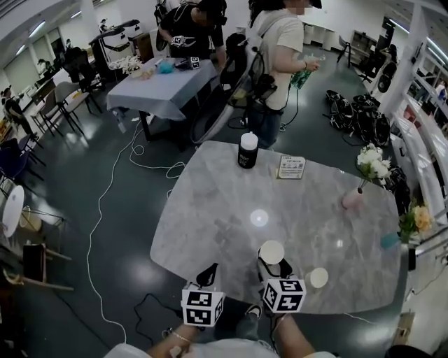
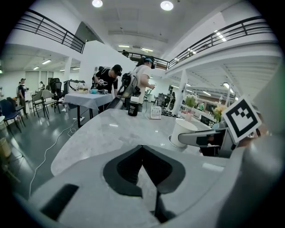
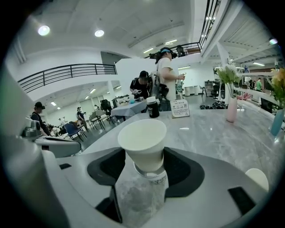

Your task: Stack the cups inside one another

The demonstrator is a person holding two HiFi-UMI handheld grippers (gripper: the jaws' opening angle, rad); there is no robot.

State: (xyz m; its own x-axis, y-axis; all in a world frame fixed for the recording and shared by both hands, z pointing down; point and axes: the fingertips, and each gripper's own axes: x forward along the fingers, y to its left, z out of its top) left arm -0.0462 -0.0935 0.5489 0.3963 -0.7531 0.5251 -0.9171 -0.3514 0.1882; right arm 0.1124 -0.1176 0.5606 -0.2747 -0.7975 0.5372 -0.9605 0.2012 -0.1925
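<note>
Bright overhead lights (image 2: 166, 5), fisheye-warped edges

Item: table (image 1: 224, 210), grey marbled top with rounded corners and a glossy finish. I count six things on it, placed as I look down, 12 o'clock at the far edge.

- 11 o'clock, near the far edge: black canister (image 1: 248, 150) with a white lid, upright.
- 12 o'clock, just beside it: small printed card stand (image 1: 291, 167).
- 2 o'clock: pink vase (image 1: 352, 199) holding white flowers.
- 4 o'clock, at the edge: teal vase (image 1: 390, 240) holding yellow flowers.
- 6 o'clock, near my edge: white paper cup (image 1: 271, 252), upright, mouth up.
- 5 o'clock, near it but apart: second paper cup (image 1: 318, 277).
</note>
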